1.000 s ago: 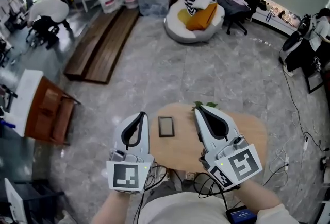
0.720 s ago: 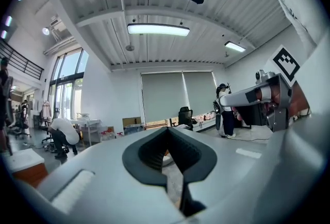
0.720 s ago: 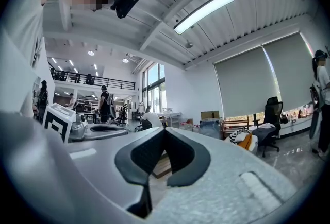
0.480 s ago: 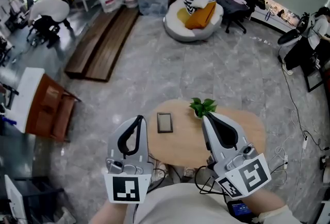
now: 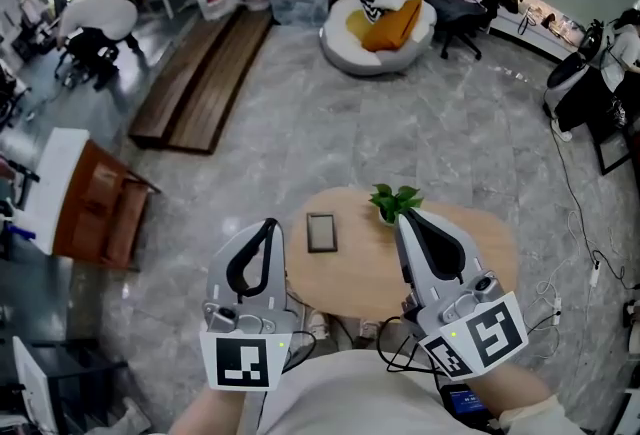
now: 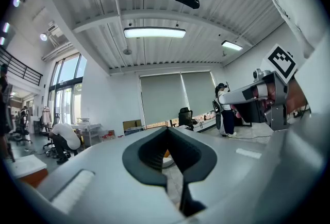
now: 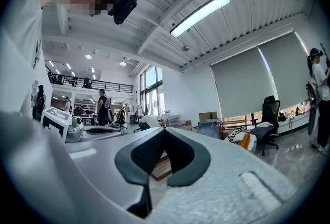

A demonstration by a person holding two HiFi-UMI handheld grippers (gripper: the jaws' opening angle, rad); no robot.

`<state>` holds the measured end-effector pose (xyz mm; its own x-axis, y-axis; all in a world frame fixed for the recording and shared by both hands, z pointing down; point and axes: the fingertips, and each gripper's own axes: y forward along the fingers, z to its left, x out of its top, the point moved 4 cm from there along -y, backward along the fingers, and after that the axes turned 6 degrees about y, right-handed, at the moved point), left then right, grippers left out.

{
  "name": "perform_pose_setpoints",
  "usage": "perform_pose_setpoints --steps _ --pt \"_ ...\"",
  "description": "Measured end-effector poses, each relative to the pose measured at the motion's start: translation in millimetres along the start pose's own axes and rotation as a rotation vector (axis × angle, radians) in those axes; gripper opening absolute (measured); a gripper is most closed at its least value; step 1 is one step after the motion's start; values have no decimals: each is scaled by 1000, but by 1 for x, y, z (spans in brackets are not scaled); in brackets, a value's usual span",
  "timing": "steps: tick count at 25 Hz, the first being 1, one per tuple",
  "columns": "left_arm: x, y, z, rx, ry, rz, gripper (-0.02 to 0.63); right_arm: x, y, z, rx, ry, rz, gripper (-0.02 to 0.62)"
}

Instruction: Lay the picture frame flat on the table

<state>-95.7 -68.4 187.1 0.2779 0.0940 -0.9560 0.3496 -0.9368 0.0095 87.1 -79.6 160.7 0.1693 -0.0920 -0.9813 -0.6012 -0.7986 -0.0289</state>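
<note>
The picture frame (image 5: 321,232), a small dark rectangle with a pale border, looks to lie flat on the left part of the oval wooden table (image 5: 470,248). My left gripper (image 5: 269,225) hangs over the table's left edge, left of the frame and apart from it, shut and empty. My right gripper (image 5: 403,217) is above the table's middle, right of the frame, also shut with nothing held. In the left gripper view the left gripper (image 6: 167,129) points out into the room; the right gripper (image 7: 164,130) does the same in its own view. Neither gripper view shows the frame.
A small green plant (image 5: 394,200) stands on the table just beyond the right gripper's tip. Around the table is grey stone floor, with a brown cabinet (image 5: 95,213) at left, wooden planks (image 5: 200,83), a beanbag (image 5: 380,33) and cables (image 5: 580,223) at right.
Both grippers have drawn back toward me and away from the frame. The plant, hidden behind the right gripper a second ago, now shows. The frame has not moved on the table.
</note>
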Motion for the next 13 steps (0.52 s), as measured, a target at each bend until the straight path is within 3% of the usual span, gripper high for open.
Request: perform_pose_setpoints --steps 7,13 --pt "7 4 -4 -27 61 19 20 1 1 -4 2 47 -3 2" --pt "13 4 -6 -26 52 -9 20 1 1 -3 -1 43 -8 2"
